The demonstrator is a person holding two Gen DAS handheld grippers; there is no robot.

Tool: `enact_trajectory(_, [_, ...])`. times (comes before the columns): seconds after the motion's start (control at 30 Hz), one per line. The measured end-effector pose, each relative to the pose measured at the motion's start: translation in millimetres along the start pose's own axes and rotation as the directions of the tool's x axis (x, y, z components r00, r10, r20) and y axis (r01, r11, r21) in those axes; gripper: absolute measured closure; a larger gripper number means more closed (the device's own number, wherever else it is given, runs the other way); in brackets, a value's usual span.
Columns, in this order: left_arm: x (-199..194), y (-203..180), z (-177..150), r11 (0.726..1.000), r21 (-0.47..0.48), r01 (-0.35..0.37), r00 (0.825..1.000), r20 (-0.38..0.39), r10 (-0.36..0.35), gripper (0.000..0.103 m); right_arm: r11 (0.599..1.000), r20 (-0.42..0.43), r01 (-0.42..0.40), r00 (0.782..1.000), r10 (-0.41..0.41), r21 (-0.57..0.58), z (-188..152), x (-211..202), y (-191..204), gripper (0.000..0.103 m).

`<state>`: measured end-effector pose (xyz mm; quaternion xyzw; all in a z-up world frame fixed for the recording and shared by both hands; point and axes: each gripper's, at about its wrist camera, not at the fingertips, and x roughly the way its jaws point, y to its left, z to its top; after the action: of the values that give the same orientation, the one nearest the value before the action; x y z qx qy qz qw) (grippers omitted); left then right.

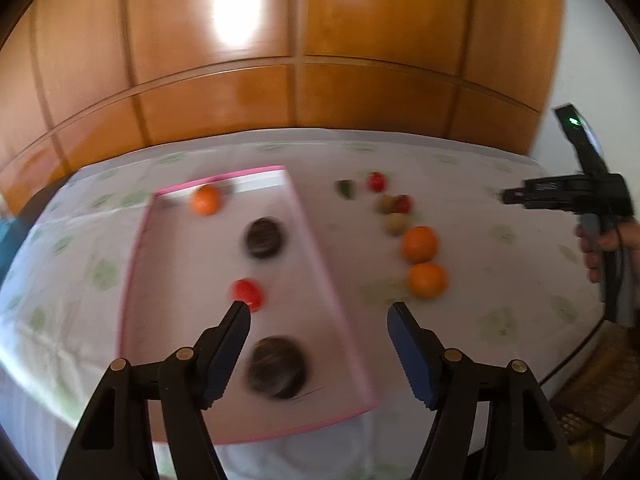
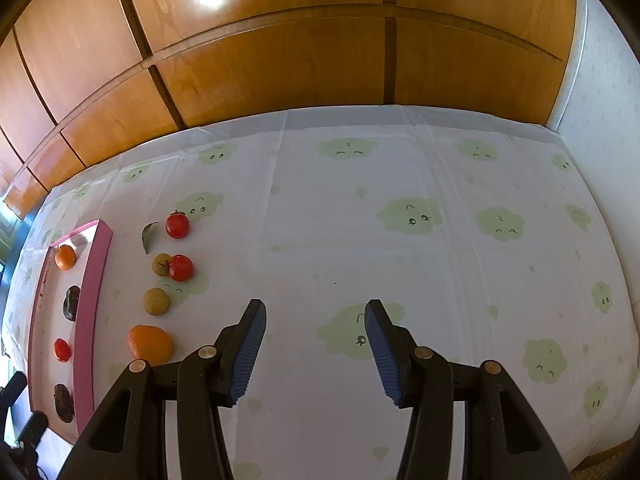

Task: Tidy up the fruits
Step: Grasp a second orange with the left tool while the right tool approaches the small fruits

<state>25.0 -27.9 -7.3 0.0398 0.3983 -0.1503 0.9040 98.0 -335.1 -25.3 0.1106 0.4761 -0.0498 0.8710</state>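
Observation:
A pink-rimmed tray holds an orange, two dark fruits and a red fruit. My left gripper is open and empty above the tray's near right part. On the cloth right of the tray lie two oranges, two brownish fruits, two red fruits and a green leaf. My right gripper is open and empty over bare cloth, right of the loose fruits. The tray also shows at the left of the right wrist view.
The table wears a white cloth with green cloud prints. A wooden panelled wall stands behind the table. The right hand-held gripper's body shows at the right edge of the left wrist view.

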Motion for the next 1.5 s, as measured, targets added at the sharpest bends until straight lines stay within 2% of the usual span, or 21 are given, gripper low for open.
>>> enact_trajectory(0.1, [11.9, -24.0, 12.9, 0.996, 0.049, 0.081, 0.997, -0.022, -0.080, 0.032, 1.000, 0.005, -0.007, 1.000, 0.007, -0.002, 0.1, -1.7, 0.3, 0.051])
enact_trajectory(0.2, [35.3, -48.5, 23.6, 0.987, 0.093, 0.133, 0.989, -0.071, -0.127, 0.034, 1.000, 0.007, -0.013, 1.000, 0.013, 0.001, 0.4, -2.4, 0.8, 0.051])
enact_trajectory(0.4, [84.1, -74.7, 28.8, 0.981, 0.085, 0.172, 0.971, -0.182, -0.154, 0.046, 0.999, 0.011, -0.037, 0.999, 0.037, 0.008, 1.7, -4.5, 1.3, 0.051])
enact_trajectory(0.47, [95.5, -79.5, 28.0, 0.981, 0.088, 0.170, 0.969, -0.198, -0.150, 0.048, 0.999, 0.011, -0.041, 0.999, 0.041, 0.005, 2.4, -4.5, 2.5, 0.051])
enact_trajectory(0.53, [107.6, -83.9, 27.2, 0.983, 0.086, 0.165, 0.966, -0.213, -0.143, 0.057, 0.999, 0.013, -0.043, 0.999, 0.043, 0.000, 2.6, -4.7, 4.1, 0.051])
enact_trajectory(0.6, [114.6, -85.1, 26.3, 0.983, 0.072, 0.167, 0.964, -0.219, -0.148, 0.062, 0.999, 0.014, -0.043, 0.999, 0.043, -0.006, 2.8, -4.7, 5.2, 0.051])
enact_trajectory(0.67, [117.5, -87.1, 23.1, 0.984, 0.082, 0.160, 0.969, -0.203, -0.141, 0.062, 0.999, 0.013, -0.040, 0.999, 0.040, -0.016, 2.8, -3.9, 5.8, 0.051])
enact_trajectory(0.83, [102.2, -89.0, 1.2, 0.983, 0.129, 0.132, 0.988, -0.103, -0.119, 0.062, 0.999, 0.010, -0.027, 1.000, 0.027, -0.032, 3.6, -1.8, 5.5, 0.051])
enact_trajectory(0.9, [103.3, -90.6, -8.6, 0.981, 0.155, 0.118, 0.990, -0.095, -0.104, 0.062, 0.999, 0.003, -0.028, 1.000, 0.029, -0.033, 3.2, -0.5, 5.6, 0.051])
enact_trajectory(0.93, [100.9, -90.9, -12.8, 0.980, 0.165, 0.109, 0.993, -0.055, -0.102, 0.062, 0.999, -0.002, -0.032, 0.999, 0.032, -0.036, 2.8, 0.4, 6.2, 0.051])
enact_trajectory(1.0, [100.1, -90.9, -14.7, 0.981, 0.168, 0.101, 0.995, -0.040, -0.096, 0.062, 0.998, -0.010, -0.042, 0.999, 0.042, -0.044, 2.2, 1.9, 8.0, 0.051])
enact_trajectory(1.2, [101.8, -90.2, -20.8, 0.979, 0.175, 0.104, 0.994, 0.006, -0.106, 0.062, 0.986, -0.067, -0.161, 0.985, 0.159, -0.028, -2.1, 8.9, 15.0, 0.051])
enact_trajectory(1.27, [102.7, -90.9, -21.2, 0.979, 0.174, 0.102, 0.994, 0.013, -0.106, 0.062, 0.976, -0.092, -0.215, 0.973, 0.211, -0.031, -3.3, 11.4, 21.0, 0.056])
enact_trajectory(1.4, [103.2, -89.8, -21.7, 0.979, 0.169, 0.112, 0.993, 0.020, -0.117, 0.062, 0.963, -0.123, -0.253, 0.963, 0.242, -0.088, 2.0, 19.0, 43.8, 0.062])
enact_trajectory(1.5, [102.7, -89.0, -22.2, 0.979, 0.165, 0.118, 0.992, 0.024, -0.124, 0.062, 0.953, -0.132, -0.259, 0.962, 0.239, -0.156, 11.4, 28.9, 67.4, 0.063])
